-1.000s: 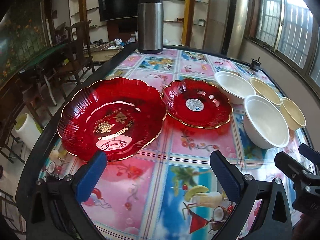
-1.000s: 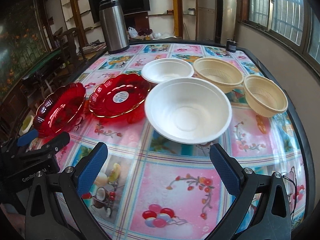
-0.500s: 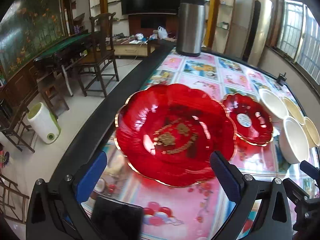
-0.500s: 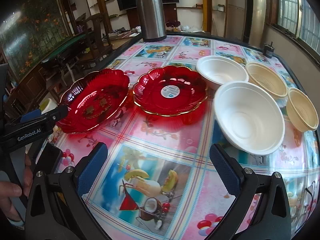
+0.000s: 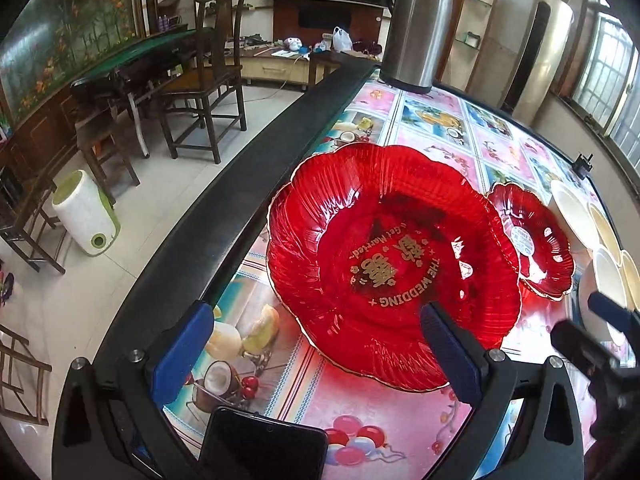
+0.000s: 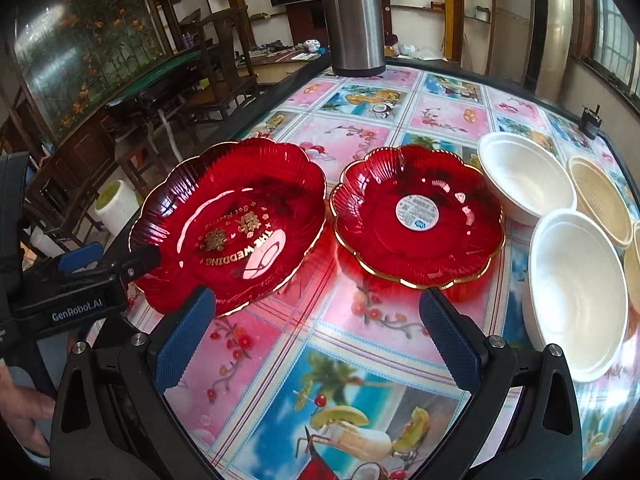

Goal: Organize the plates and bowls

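Left gripper (image 5: 316,344) jaws apart, facing large scalloped red glass plate (image 5: 394,258), probably for rim pickup; right gripper (image 6: 316,332) likewise apart, empty.

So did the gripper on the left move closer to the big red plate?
Yes. In the right wrist view the left gripper now reaches the big red plate's near-left rim; a second ago it sat short of it. The plate itself stayed beside the small red plate.

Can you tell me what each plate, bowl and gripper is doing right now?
Big red plate: flat on the table, empty.
Small red plate: flat on the table, empty, sticker in its middle.
Two white bowls: upright, empty.
Cream bowls: upright, empty.
Left gripper: open, at the big red plate's near rim.
Right gripper: open, holding nothing.
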A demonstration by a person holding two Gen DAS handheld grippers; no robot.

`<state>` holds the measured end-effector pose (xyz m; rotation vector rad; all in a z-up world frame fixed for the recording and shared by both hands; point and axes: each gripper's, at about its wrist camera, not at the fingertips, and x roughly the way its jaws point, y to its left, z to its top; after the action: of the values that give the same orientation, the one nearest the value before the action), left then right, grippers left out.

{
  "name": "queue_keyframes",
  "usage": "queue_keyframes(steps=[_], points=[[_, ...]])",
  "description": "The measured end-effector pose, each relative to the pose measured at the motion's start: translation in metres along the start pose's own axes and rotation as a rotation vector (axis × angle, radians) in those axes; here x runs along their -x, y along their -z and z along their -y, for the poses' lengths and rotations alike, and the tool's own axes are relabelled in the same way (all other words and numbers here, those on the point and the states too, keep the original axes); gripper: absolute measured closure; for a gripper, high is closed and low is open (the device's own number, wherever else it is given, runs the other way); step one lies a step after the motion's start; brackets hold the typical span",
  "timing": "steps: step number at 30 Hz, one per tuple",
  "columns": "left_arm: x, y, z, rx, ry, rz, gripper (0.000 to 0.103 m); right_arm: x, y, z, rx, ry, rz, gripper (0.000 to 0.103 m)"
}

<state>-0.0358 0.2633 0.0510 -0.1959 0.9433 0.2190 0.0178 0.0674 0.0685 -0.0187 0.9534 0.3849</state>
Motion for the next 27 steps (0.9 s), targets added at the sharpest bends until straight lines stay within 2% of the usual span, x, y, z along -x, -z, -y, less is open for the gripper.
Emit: queue_keyframes(steps=[7, 13, 20, 25, 27], points=[[-0.003, 0.002, 0.006, 0.008, 0.025, -0.023, 0.001, -0.007, -0.020, 0.002, 0.033, 0.010, -0.004, 0.005], [-0.004, 0.001, 0.011, 0.014, 0.017, -0.029, 0.001, -0.020, -0.036, -0.002, 0.073, 0.008, -0.004, 0.005], [-0.014, 0.000, 0.009, 0.080, 0.010, -0.062, 0.001, -0.042, -0.059, -0.012, 0.161, 0.019, -0.014, 0.005], [-0.018, -0.001, 0.013, 0.084, -0.002, -0.067, 0.001, -0.058, -0.076, -0.012, 0.194, -0.005, -0.038, 0.016], [-0.021, -0.002, 0.014, 0.089, -0.002, -0.073, 0.001, -0.067, -0.080, -0.011, 0.206, -0.006, -0.055, 0.016]])
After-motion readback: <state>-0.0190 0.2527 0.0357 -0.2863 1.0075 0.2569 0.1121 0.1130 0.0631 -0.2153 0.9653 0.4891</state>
